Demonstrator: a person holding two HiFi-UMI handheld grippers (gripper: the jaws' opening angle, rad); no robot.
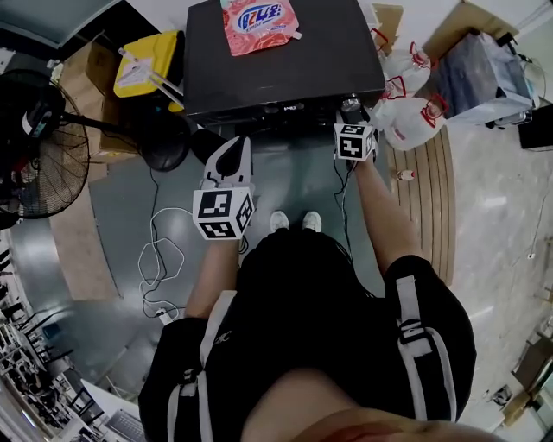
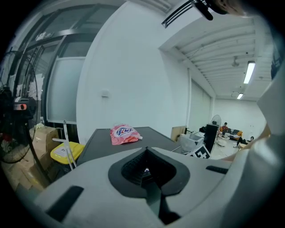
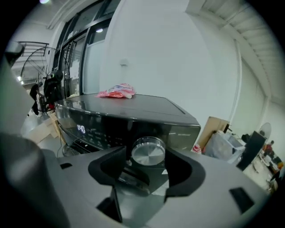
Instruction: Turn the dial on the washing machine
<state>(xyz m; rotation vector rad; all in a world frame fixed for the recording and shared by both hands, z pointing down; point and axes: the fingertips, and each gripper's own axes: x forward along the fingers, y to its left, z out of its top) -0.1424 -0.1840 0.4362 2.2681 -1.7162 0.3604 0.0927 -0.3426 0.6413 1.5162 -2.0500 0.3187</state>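
Observation:
The dark washing machine (image 1: pixel 285 60) stands in front of me with a pink detergent pouch (image 1: pixel 259 24) on its lid. In the right gripper view its silver dial (image 3: pixel 148 151) sits on the front panel beside a lit display (image 3: pixel 81 129). My right gripper (image 3: pixel 147 168) is open, one jaw on each side of the dial, and the pads do not press on it. In the head view the right gripper (image 1: pixel 350 112) is up against the machine's front right corner. My left gripper (image 1: pixel 232 148) hangs lower in front of the machine, shut and empty, pointing over the lid (image 2: pixel 129 144).
A standing fan (image 1: pixel 34 147) and a yellow container (image 1: pixel 147 65) are to the machine's left. White plastic bags (image 1: pixel 410 121) lie to its right. Loose cables (image 1: pixel 160 259) run over the floor at my left. My shoes (image 1: pixel 294 222) are close to the machine.

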